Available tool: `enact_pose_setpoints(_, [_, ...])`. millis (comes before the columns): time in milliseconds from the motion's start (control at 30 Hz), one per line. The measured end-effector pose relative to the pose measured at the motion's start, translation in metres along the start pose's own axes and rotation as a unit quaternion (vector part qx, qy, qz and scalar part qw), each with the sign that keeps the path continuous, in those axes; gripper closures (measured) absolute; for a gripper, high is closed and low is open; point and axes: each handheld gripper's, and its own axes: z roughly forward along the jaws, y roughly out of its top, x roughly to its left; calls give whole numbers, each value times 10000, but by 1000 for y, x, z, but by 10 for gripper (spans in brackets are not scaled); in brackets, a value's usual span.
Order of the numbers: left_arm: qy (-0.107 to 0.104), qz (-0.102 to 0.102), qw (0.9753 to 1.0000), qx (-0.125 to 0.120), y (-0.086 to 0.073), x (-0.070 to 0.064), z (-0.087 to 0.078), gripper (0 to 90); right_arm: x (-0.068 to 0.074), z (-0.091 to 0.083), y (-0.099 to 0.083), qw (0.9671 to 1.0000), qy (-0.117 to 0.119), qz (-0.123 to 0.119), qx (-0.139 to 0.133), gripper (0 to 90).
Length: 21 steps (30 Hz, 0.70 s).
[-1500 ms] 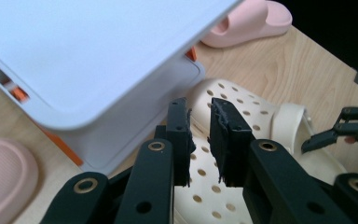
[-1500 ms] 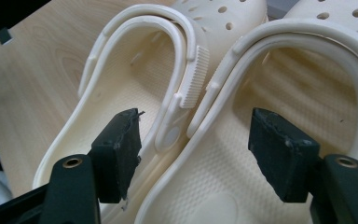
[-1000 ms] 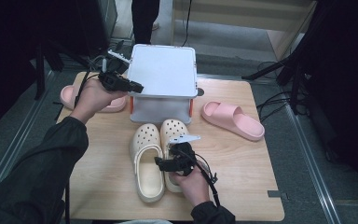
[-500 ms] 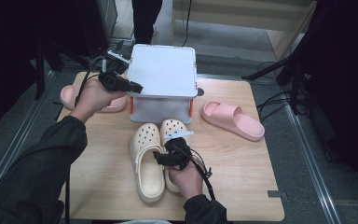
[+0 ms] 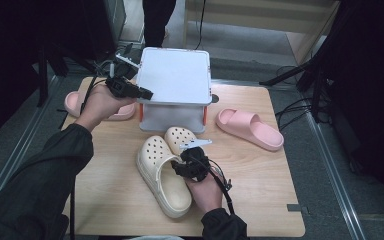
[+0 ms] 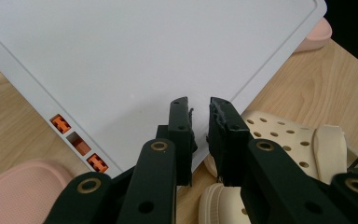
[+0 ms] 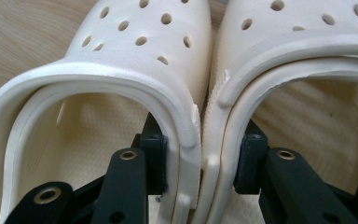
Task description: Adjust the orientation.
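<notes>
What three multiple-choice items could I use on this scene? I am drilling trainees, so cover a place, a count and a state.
1. Where are the right gripper's jaws?
A. One inside each clog
B. On the box lid
C. On a pink slide

2. How many pink slides are on the table?
A. One
B. Two
C. Three

3. What is the state of the box?
A. Lid off
B. Lid on
C. Tipped on its side

Answers: 1 A, the right gripper view shows the jaws squeezing both clogs' inner walls together. 2 B, one lies on each side of the box. 3 B, the left gripper grips the lid's corner, which covers the upright box.
</notes>
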Motion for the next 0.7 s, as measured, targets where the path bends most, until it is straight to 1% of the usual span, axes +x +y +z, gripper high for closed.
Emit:
enact_pose_setpoints(67, [11, 8, 10000, 17, 0, 0, 0, 786, -1, -2, 0, 10000, -9, -71, 7, 655])
enact_pose_setpoints(167, [24, 52, 10000, 55, 1, 0, -1, 786, -3, -5, 3, 10000, 32, -68, -19, 657])
enact_pose_setpoints(233, [30, 17, 10000, 32, 1, -1, 0, 786, -3, -7, 6, 10000, 40, -53, -20, 657])
enact_pose_setpoints(267, [28, 12, 10000, 34, 1, -1, 0, 786, -3, -8, 9, 9999, 30, -105, -45, 656])
enact_pose_setpoints(367, [30, 34, 10000, 85, 2, 0, 0, 786, -6, -12, 18, 9998, -47, -138, -137, 657])
enact_pose_setpoints(400, [23, 2, 10000, 63, 2, -1, 0, 786, -7, -12, 22, 9998, -75, -124, -166, 656])
enact_pose_setpoints(467, [31, 1, 10000, 69, 2, -2, 0, 786, -11, -10, 32, 9995, -154, -146, -218, 656])
enact_pose_setpoints(600, [3, 6, 10000, 75, 2, 0, 0, 786, -18, -4, 48, 9987, -378, -140, -309, 656])
enact_pose_setpoints(633, [5, -7, 10000, 72, 2, 0, 0, 786, -21, 1, 54, 9985, -436, -103, -328, 655])
enact_pose_setpoints(700, [6, 15, 10000, 78, 2, -1, 0, 786, -24, 5, 60, 9982, -489, -45, -338, 656])
